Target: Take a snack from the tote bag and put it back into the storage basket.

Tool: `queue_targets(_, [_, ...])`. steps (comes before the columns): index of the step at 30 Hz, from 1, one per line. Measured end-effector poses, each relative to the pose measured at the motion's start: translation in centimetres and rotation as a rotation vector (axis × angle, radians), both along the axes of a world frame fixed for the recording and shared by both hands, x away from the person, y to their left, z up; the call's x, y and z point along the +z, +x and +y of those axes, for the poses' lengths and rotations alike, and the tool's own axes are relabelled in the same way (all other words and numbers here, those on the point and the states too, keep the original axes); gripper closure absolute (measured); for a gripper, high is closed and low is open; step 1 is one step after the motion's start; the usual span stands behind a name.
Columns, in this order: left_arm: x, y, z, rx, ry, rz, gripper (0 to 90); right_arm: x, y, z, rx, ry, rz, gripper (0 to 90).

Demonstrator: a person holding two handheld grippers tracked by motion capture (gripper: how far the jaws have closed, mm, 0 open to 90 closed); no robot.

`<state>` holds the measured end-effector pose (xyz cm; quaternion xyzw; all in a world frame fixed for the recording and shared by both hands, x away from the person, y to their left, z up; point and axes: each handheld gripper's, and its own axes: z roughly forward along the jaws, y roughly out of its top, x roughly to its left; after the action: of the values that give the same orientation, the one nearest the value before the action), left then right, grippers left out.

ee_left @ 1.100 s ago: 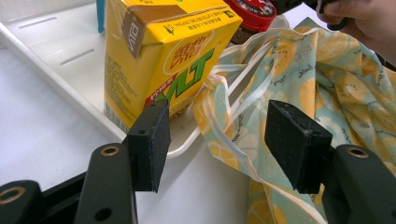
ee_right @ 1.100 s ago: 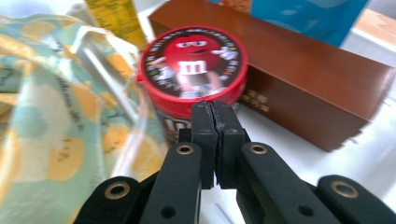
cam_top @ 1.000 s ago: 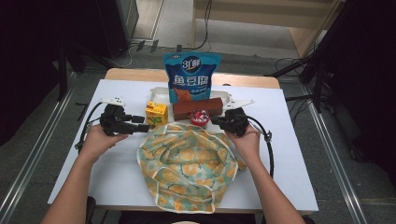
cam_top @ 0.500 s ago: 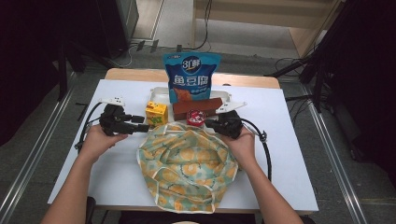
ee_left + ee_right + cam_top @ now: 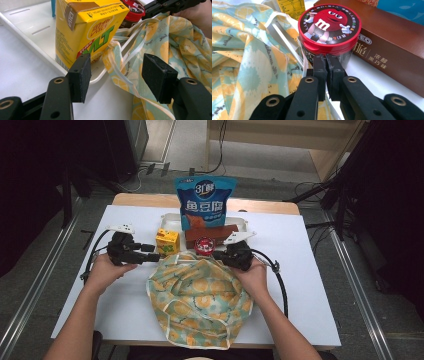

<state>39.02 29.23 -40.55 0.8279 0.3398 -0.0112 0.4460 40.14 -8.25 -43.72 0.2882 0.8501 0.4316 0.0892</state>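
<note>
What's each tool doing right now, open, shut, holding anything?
Left tool: open, holding nothing, bag handle beyond its pads.
Right tool: shut at the bag's edge; a grip cannot be told.

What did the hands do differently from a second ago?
The right gripper slid leftward in the high view, from beside the brown chocolate box to the edge of the lemon-print cloth bag, beside the red-lidded candy tub; its jaws look shut, whether on the bag's strap is unclear. The left gripper stayed put, open, near the yellow juice carton. Snacks unmoved.
</note>
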Motion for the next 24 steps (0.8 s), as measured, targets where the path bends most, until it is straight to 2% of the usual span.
queue_targets(5, [0.0,0.0,0.0,-0.001,-0.003,-0.004,41.1,0.1,0.1,-0.3,-0.010,0.002,-0.003,87.8])
queue_targets(14, [0.0,0.0,0.0,-0.001,-0.002,-0.001,41.4,0.8,1.8,-4.4,-0.148,0.060,-0.014,87.9])
queue_targets(24, [0.1,0.0,0.0,-0.001,-0.010,-0.003,41.7,0.1,4.5,-5.7,-0.237,0.048,-0.005,88.0])
